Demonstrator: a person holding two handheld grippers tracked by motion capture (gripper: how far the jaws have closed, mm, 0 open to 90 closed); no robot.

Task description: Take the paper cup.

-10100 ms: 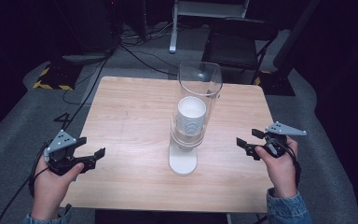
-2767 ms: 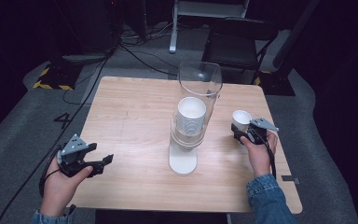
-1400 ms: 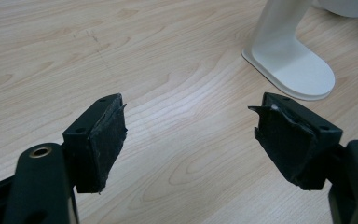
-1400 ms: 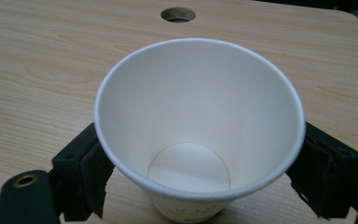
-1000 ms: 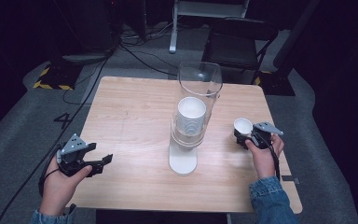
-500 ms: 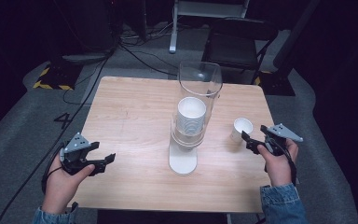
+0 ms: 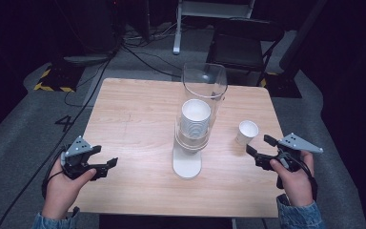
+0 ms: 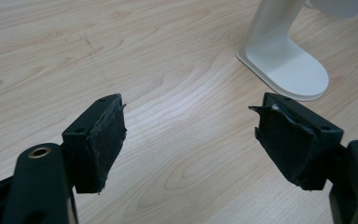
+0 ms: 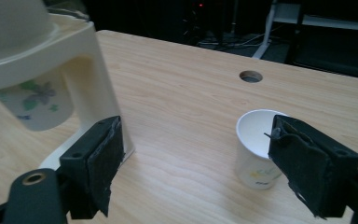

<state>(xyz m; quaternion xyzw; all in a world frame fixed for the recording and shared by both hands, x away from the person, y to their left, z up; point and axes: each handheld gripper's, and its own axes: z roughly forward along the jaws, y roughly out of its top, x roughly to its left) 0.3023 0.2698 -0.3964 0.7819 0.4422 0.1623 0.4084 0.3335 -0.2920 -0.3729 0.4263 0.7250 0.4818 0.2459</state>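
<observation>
Paper cup (image 7: 247, 132) stands upright, alone, near the counter's (image 7: 133, 109) right edge.
My right gripper (image 7: 259, 150) hovers just short of it, fingers released and just narrowing on nothing; my left gripper (image 7: 106, 164), released too, rests at the near-left corner. I count one loose cup, one dispenser (image 7: 194, 125), two grippers.

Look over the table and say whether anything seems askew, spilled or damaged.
Nothing is spilled or tipped: the paper cup stands upright on the table, and the cup dispenser is upright too. The one blemish: the left gripper has frayed, torn pad edges.
</observation>
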